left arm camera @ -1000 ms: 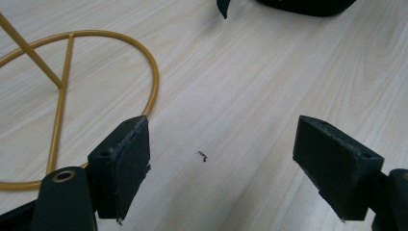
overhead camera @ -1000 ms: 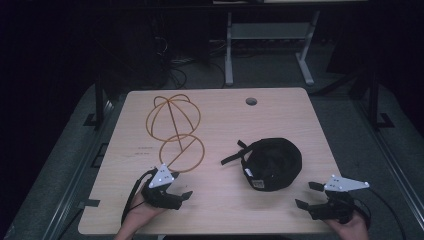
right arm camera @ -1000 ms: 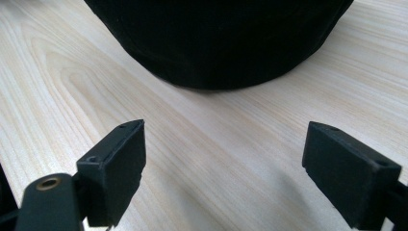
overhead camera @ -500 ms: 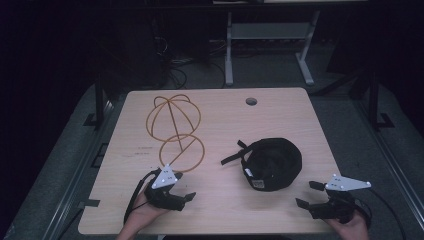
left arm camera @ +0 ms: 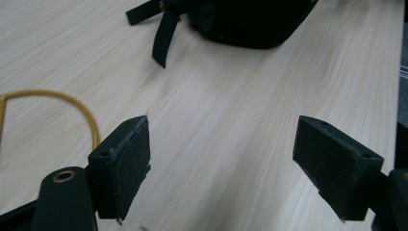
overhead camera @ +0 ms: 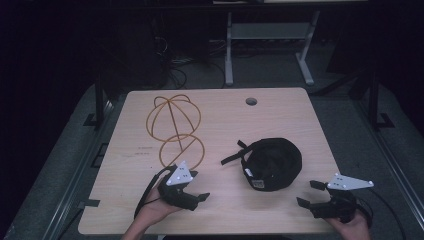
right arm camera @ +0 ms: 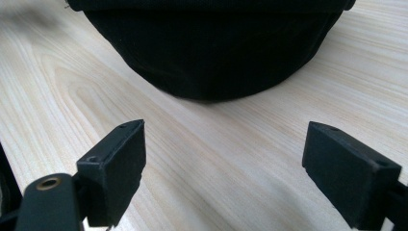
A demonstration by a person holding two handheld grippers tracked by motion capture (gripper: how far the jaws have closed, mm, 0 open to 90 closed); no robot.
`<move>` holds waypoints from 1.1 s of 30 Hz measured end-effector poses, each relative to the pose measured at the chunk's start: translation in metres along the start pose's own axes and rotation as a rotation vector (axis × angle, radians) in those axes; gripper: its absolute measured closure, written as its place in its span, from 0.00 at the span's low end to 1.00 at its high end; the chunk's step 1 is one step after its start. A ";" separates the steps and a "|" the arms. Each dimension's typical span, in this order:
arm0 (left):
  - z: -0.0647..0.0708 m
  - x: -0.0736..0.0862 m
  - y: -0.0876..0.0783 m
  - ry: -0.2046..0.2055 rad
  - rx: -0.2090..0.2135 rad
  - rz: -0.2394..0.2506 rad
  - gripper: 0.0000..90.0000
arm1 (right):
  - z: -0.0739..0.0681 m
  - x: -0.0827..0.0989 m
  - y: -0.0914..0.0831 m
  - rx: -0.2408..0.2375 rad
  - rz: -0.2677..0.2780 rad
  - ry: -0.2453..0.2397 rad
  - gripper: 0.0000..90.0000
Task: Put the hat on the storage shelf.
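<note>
Both tools sit released on the tabletop (overhead camera: 220, 115) — left tool (overhead camera: 200, 196) near the wire frame (overhead camera: 175, 131), right tool (overhead camera: 306, 196) facing the black cap (overhead camera: 272, 162) — seemingly poised to start.

On the table (overhead camera: 125, 150) before you, the wire frame (overhead camera: 175, 130) lies to the left and the cap (overhead camera: 272, 162) to the right, well apart. Your left gripper (overhead camera: 197, 195) is near the frame, your right gripper (overhead camera: 307, 197) near the cap.
</note>
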State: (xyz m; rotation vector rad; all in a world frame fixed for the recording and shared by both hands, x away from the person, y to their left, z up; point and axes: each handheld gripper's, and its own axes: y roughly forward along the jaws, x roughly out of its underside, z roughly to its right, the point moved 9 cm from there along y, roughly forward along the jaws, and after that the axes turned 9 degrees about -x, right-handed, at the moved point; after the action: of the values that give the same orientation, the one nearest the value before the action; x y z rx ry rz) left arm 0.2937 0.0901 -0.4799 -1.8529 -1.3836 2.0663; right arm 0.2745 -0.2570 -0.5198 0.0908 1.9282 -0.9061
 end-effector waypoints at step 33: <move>0.058 -0.098 0.046 0.225 0.173 -0.013 0.29 | -0.005 0.000 0.004 -0.023 -0.013 -0.005 0.16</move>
State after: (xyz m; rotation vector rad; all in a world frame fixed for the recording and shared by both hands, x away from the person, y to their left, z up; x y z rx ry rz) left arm 0.2978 -0.0254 -0.4383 -1.9263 -1.1241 1.8371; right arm 0.2725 -0.2505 -0.5208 0.0627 1.9365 -0.8911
